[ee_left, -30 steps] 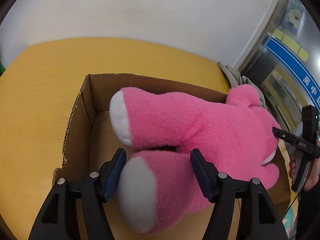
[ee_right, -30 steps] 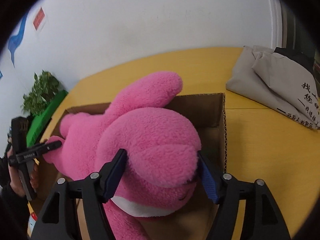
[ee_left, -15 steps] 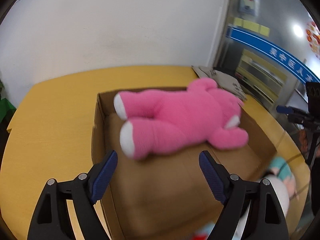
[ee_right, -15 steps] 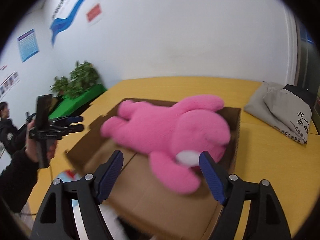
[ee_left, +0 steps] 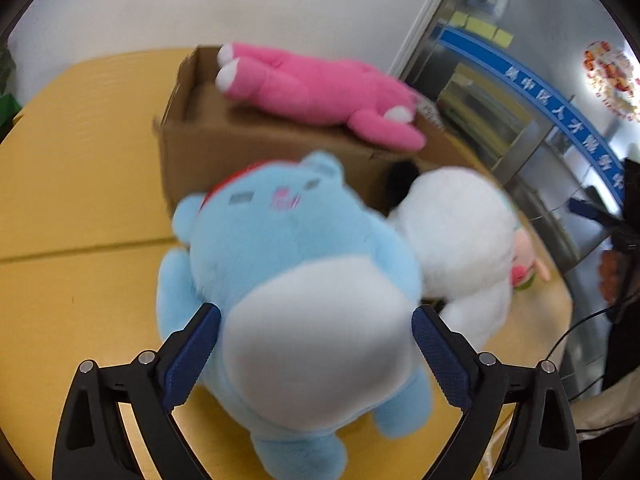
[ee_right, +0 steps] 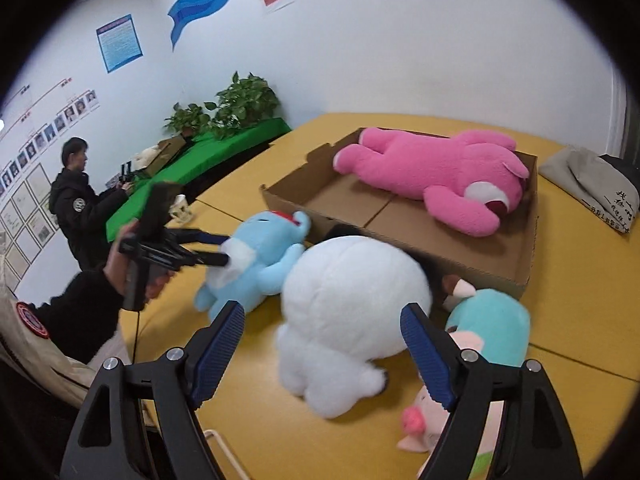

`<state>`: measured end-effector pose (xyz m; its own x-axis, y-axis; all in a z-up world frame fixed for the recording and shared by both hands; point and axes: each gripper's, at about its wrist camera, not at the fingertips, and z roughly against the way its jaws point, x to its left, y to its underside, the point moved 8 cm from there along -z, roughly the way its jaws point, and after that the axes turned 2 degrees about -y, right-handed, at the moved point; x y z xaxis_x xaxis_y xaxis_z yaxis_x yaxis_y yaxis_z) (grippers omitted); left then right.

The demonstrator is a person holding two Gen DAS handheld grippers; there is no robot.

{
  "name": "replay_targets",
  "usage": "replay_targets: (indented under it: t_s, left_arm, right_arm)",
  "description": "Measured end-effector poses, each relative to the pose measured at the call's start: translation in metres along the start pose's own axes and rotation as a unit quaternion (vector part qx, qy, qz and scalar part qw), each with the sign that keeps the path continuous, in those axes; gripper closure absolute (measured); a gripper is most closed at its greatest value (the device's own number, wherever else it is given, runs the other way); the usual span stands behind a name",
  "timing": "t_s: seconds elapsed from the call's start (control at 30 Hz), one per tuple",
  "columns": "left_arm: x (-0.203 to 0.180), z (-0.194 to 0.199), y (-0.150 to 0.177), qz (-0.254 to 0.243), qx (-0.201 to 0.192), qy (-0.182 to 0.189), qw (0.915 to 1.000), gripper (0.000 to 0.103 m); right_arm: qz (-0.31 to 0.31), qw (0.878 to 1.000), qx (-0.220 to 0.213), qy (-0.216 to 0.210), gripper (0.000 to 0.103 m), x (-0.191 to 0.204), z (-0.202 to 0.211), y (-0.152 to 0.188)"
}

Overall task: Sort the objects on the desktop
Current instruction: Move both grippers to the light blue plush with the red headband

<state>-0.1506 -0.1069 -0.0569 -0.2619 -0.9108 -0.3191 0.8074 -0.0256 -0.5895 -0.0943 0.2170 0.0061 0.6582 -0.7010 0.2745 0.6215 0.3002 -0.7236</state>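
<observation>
Lying face-down along the far side of a shallow cardboard box [ee_right: 404, 236] on the yellow desk [ee_right: 256, 204], one pink plush bear [ee_right: 436, 178] is seen in both wrist views. Three more soft toys are counted on the desk in front of the box: one light-blue plush [ee_left: 296, 276] with a white belly, one white plush [ee_right: 352, 312] pressed against its side, and one teal-and-pink pig plush [ee_right: 480, 344] just beside the white one. Four toys and one box are thus counted in all.

The jaws of the left gripper [ee_left: 316, 344] are spread wide, and the blue plush's white belly is framed between them; from the right wrist view the pads appear to touch that belly, though a firm pinch cannot be confirmed. The jaws of the right gripper [ee_right: 324, 344] are likewise spread wide around the white plush, with nothing pinched, and a gap is visible on either side.

A folded grey bag [ee_right: 592, 188] is seen beyond the box on the desk. The left wrist view is smeared by blur, so the faces of the blue and white toys are hard to make out. The pig plush is partly hidden behind the right gripper's frame, and the white plush's head is hidden from both cameras.
</observation>
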Motion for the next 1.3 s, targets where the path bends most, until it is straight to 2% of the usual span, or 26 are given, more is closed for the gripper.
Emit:
replay_targets:
  t_s: [0.07,0.17,0.27,0.37,0.5,0.6,0.67,0.83,1.0,1.07,1.1,1.23,1.3]
  left_arm:
    - [0.002,0.003,0.006,0.014,-0.009,0.004,0.9999,0.003]
    - [-0.001,0.012,0.007,0.019,-0.019,-0.009,0.9996,0.003]
    - [-0.006,0.028,0.015,0.018,-0.033,-0.012,0.9992,0.003]
    - [-0.006,0.039,0.022,0.026,-0.041,-0.019,0.9987,0.003]
    - [-0.02,0.049,0.037,0.027,-0.046,-0.014,0.9985,0.003]
    - [-0.031,0.053,0.044,0.02,-0.049,-0.017,0.9985,0.003]
    - [-0.034,0.055,0.044,0.025,-0.054,-0.013,0.9981,0.003]
    - [-0.038,0.057,0.039,0.032,-0.063,-0.006,0.9974,0.003]
    - [-0.027,0.047,0.035,0.046,-0.062,0.002,0.997,0.003]
    - [-0.014,0.04,0.032,0.058,-0.059,-0.003,0.9966,0.003]
    - [-0.009,0.037,0.031,0.062,-0.058,-0.005,0.9964,0.003]
    - [0.022,0.028,0.021,0.077,-0.057,-0.011,0.9954,0.003]
    - [0.035,0.024,0.017,0.085,-0.056,-0.007,0.9948,0.003]
  right_arm:
    - [0.002,1.0,0.003,0.004,0.023,0.012,-0.002,0.006]
    - [-0.002,1.0,0.001,0.01,0.023,0.024,-0.001,0.013]
    - [0.002,1.0,-0.001,-0.021,0.023,0.041,0.006,0.026]
    - [0.01,0.998,0.033,-0.052,0.023,0.062,0.005,0.05]
    - [-0.012,0.988,0.091,-0.127,0.023,0.091,-0.004,0.097]
    - [-0.035,0.986,0.111,-0.118,0.023,0.093,-0.021,0.125]
    - [-0.051,0.988,0.102,-0.106,0.023,0.089,-0.03,0.128]
    - [-0.049,0.997,0.047,-0.035,0.023,0.077,-0.056,0.098]
    - [-0.041,0.999,0.011,-0.021,0.023,0.072,-0.103,0.055]
    - [-0.06,0.997,0.005,-0.037,0.023,0.073,-0.127,0.039]
    - [-0.068,0.997,0.003,-0.045,0.024,0.075,-0.139,0.032]
    - [-0.093,0.995,0.034,-0.03,0.025,0.072,-0.193,0.024]
    - [-0.104,0.993,0.047,-0.032,0.032,0.073,-0.211,0.024]
